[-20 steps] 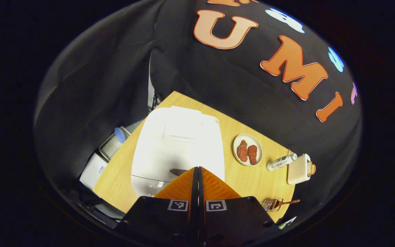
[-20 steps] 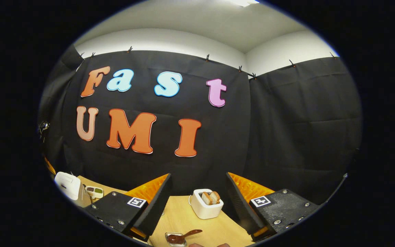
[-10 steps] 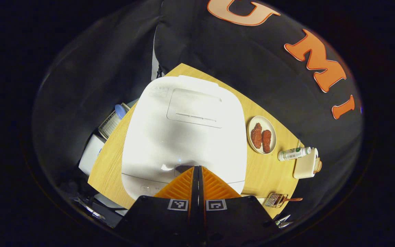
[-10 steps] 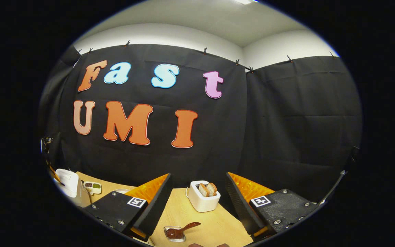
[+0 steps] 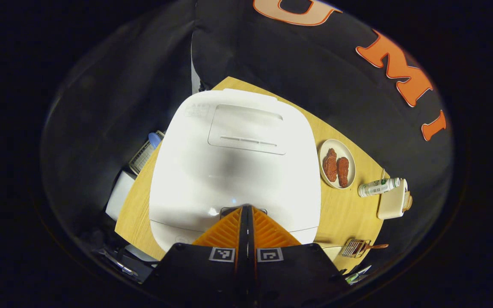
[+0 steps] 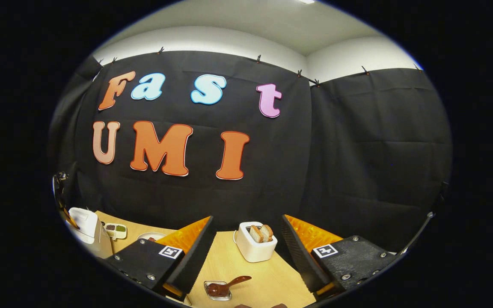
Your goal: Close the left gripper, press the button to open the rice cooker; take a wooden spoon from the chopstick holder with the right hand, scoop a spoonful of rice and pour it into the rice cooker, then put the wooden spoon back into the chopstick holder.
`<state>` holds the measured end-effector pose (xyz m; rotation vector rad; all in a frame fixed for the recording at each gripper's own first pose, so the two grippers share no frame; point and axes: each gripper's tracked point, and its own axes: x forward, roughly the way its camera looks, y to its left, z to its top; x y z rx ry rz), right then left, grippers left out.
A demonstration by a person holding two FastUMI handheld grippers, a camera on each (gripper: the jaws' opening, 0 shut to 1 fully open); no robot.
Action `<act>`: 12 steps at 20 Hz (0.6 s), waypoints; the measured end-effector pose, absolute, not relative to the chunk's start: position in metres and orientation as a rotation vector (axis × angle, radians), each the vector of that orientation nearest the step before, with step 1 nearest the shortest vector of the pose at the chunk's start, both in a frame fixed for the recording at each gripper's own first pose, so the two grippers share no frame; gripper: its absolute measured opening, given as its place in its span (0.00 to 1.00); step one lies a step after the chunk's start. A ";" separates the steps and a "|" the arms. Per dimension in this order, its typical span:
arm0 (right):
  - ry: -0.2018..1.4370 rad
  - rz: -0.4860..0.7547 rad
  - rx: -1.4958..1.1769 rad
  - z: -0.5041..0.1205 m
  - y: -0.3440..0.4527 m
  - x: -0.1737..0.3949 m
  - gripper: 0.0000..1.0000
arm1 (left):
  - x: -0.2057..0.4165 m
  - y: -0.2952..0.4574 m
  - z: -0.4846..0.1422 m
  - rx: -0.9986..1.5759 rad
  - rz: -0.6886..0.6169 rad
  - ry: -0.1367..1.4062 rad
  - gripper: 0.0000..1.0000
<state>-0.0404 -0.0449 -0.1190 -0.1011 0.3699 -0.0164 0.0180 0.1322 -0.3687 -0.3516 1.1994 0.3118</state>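
While its two fingers lie pressed together with nothing between them, the left claw (image 5: 246,208) has its tips at the button (image 5: 243,210) on the front of the white rice cooker (image 5: 234,162), whose lid is down. The cooker stands at the left end of the worktop (image 5: 345,205), against the far edge. In the left gripper view a plate (image 5: 337,163) with two brown pieces lies just beside the cooker, then a small bottle (image 5: 378,187) on its side and a toaster (image 5: 393,201) toward the right end. At the near edge a wire chopstick holder (image 5: 356,247) carries the wooden spoon (image 5: 377,246).

The right claw (image 6: 247,246) hangs above the worktop with its fingers spread wide, gripping nothing. In the right gripper view the spoon's dark bowl rests in the holder (image 6: 217,290) directly below the gap, and the toaster with two slices stands beyond it.
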 end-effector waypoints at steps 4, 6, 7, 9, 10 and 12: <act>0.384 -0.022 -0.104 -0.129 -0.056 -0.036 0.95 | 0.040 0.140 -0.311 -0.222 0.295 0.975 0.05; 0.407 -0.015 -0.078 -0.141 -0.058 -0.037 0.95 | 0.052 0.143 -0.276 -0.129 0.306 0.849 0.05; 0.424 -0.009 -0.069 -0.149 -0.058 -0.037 0.95 | 0.056 0.145 -0.259 -0.084 0.322 0.804 0.05; 0.455 0.001 -0.062 -0.164 -0.059 -0.035 0.95 | 0.065 0.141 -0.228 -0.021 0.329 0.719 0.07; 0.467 0.006 -0.060 -0.172 -0.061 -0.036 0.95 | 0.067 0.135 -0.212 -0.002 0.325 0.677 0.05; 0.491 0.012 -0.052 -0.186 -0.063 -0.035 0.95 | 0.068 0.122 -0.189 0.012 0.309 0.589 0.05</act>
